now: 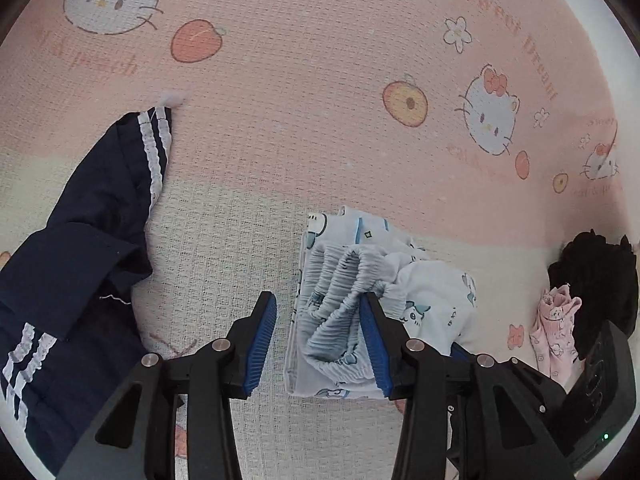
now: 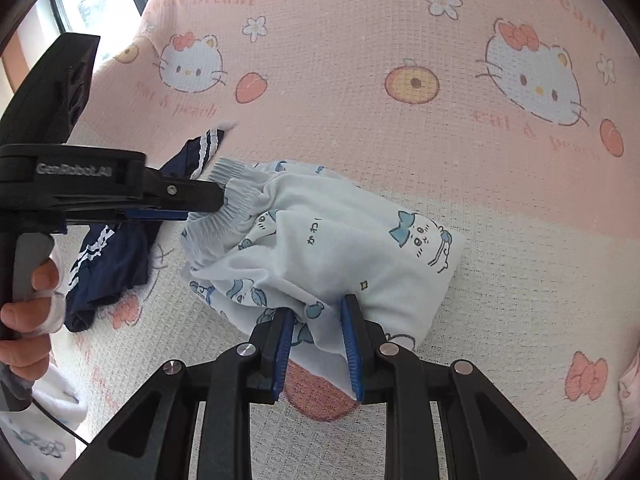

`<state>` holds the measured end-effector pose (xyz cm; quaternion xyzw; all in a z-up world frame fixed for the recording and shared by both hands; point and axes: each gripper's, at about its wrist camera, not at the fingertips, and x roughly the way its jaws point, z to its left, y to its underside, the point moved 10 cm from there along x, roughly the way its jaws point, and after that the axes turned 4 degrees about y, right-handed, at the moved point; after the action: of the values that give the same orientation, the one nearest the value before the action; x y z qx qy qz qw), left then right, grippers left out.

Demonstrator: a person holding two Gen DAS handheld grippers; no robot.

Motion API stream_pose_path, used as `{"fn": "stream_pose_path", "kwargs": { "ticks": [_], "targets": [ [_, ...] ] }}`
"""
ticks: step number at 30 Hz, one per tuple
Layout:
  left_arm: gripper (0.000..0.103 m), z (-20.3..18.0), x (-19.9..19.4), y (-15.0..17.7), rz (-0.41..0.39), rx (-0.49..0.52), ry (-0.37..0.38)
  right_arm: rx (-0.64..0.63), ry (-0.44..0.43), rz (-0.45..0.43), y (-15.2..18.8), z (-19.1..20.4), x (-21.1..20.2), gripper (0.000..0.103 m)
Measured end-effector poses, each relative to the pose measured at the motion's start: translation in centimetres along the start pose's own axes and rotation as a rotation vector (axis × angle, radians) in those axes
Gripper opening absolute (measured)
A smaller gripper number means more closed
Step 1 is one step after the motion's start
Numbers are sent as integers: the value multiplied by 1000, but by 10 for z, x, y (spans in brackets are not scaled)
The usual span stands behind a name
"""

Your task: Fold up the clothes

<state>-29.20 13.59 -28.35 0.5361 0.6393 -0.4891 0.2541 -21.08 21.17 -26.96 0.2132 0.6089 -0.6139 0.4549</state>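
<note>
low centre of the right wrist view: right gripper, jaws part-way apart with a bunched fold of the white cartoon-print shorts between the blue pads; cloth against the right-hand pad, real pinch or loose contact impossible to tell. low centre of the left wrist view: left gripper, jaws parted, ribbed waistband lying against the right-hand pad only, clear gap to the other pad, so not clamped. shorts in mid frame, crumpled in a half-folded heap on the pink cat-print blanket. further off, navy garment with white stripes at left, pink cloth and black cloth at right edge. judged step: laying down and tidying the shorts' fold, not finished. next likely needs releasing cleanly, then re-gripping waistband and hem to flatten and square the bundle without dragging it.
</note>
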Motion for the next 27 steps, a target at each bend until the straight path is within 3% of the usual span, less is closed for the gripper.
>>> {"fn": "stream_pose_path", "kwargs": {
  "ticks": [3,5,7,10,14,15,17,19,24,27],
  "targets": [
    [40,-6,-6,2,15,-29,48,-14,6,9,2,2,1,23],
    [49,-11,-10,4,27,-35,72,-23,12,15,4,4,1,23],
    [65,-17,-15,7,22,-41,99,-7,4,23,5,4,3,23],
    [65,-22,-18,9,14,-45,117,18,-19,35,7,3,5,23],
    [66,-16,-3,20,50,-38,50,57,-62,44,4,1,6,25],
    [66,-15,1,24,66,-28,25,67,-80,47,4,1,5,31],
    [66,-11,12,31,92,5,-19,80,-137,53,3,6,3,52],
    [66,-6,20,36,101,19,-56,70,-167,70,4,11,0,63],
    [66,4,28,36,97,-86,13,16,-107,101,9,12,-13,67],
    [66,6,28,36,87,-88,18,67,-93,111,11,-2,-19,73]
  ]
}}
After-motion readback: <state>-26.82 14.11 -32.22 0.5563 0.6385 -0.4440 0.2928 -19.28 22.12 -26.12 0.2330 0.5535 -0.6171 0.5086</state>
